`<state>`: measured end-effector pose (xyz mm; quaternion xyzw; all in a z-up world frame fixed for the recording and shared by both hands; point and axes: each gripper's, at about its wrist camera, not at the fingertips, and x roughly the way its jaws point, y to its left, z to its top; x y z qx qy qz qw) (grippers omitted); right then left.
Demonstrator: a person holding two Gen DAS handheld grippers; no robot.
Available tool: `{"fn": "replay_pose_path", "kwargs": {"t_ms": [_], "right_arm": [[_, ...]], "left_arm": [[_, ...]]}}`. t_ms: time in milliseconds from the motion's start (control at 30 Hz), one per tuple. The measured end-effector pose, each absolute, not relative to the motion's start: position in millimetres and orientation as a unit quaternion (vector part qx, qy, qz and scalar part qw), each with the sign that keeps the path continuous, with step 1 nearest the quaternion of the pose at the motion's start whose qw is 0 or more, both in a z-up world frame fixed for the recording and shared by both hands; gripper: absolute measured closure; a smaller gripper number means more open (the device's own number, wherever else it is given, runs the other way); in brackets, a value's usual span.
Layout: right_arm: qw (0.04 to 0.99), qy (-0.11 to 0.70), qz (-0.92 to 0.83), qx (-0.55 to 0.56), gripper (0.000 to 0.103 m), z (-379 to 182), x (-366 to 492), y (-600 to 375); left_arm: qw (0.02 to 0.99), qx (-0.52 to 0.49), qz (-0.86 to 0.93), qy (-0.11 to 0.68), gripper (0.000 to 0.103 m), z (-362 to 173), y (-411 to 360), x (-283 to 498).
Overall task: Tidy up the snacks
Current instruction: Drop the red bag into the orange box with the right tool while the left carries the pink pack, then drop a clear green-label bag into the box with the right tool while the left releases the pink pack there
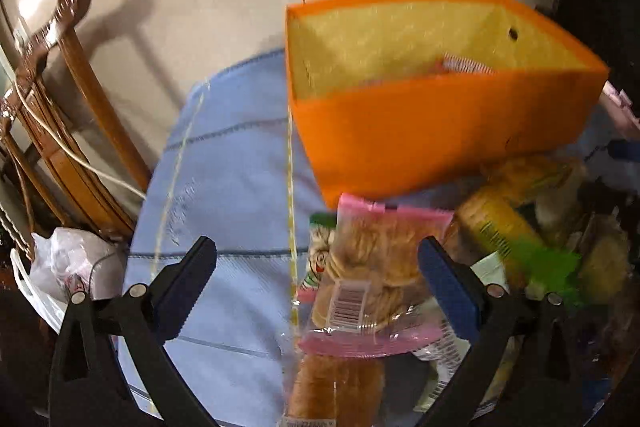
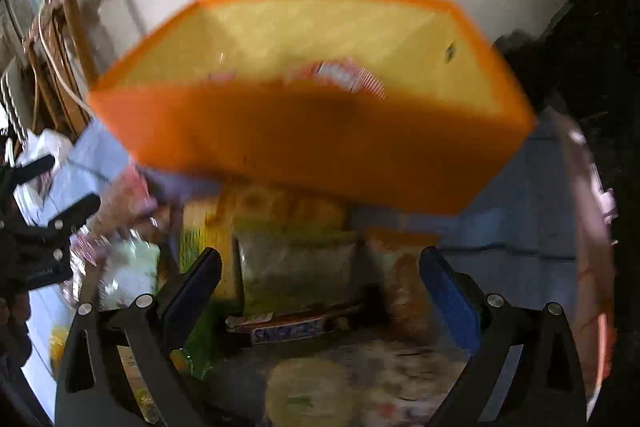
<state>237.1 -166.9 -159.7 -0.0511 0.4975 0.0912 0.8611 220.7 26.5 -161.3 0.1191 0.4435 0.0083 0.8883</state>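
An orange bin point(image 1: 432, 131) with a yellow inside stands on the blue cloth; it also fills the right wrist view point(image 2: 312, 143). A red-striped packet point(image 1: 466, 65) lies inside it and shows in the right wrist view point(image 2: 348, 77). My left gripper point(image 1: 316, 277) is open above a pink-edged cookie packet point(image 1: 368, 267), which lies between the spread fingers. My right gripper point(image 2: 320, 283) is open over a pile of snacks, with a pale green packet point(image 2: 296, 271) and a blue bar point(image 2: 288, 333) below it. The left gripper shows at the left edge of the right wrist view point(image 2: 60, 183).
A pile of yellow and green snack packets point(image 1: 516, 227) lies right of the cookie packet. A blue cloth point(image 1: 224, 187) covers the table. A wooden chair point(image 1: 68, 99) with a white cord stands at the left. A white plastic bag point(image 1: 68, 263) lies beside it.
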Motion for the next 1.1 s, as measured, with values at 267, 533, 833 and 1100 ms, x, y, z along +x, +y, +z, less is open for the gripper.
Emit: {"fn": "replay_pose_path", "kwargs": {"t_ms": [267,533,833,1100], "right_arm": [[0.854,0.514,0.081,-0.025,0.037,-197,246,-157],[0.863,0.500,0.066,0.022,0.044,-170,220,-172],[0.888,0.453,0.068,0.044,0.044,-118,198,-182],[0.886,0.454,0.064,0.062,0.044,-117,213,-191]], "left_arm": [[0.877,0.056,-0.037,0.476,0.043,-180,45,248],[0.871,0.007,-0.081,0.485,0.085,-169,42,234],[0.869,-0.052,-0.096,0.482,0.099,-150,62,223],[0.868,0.040,-0.080,0.489,0.008,-163,27,214]]}}
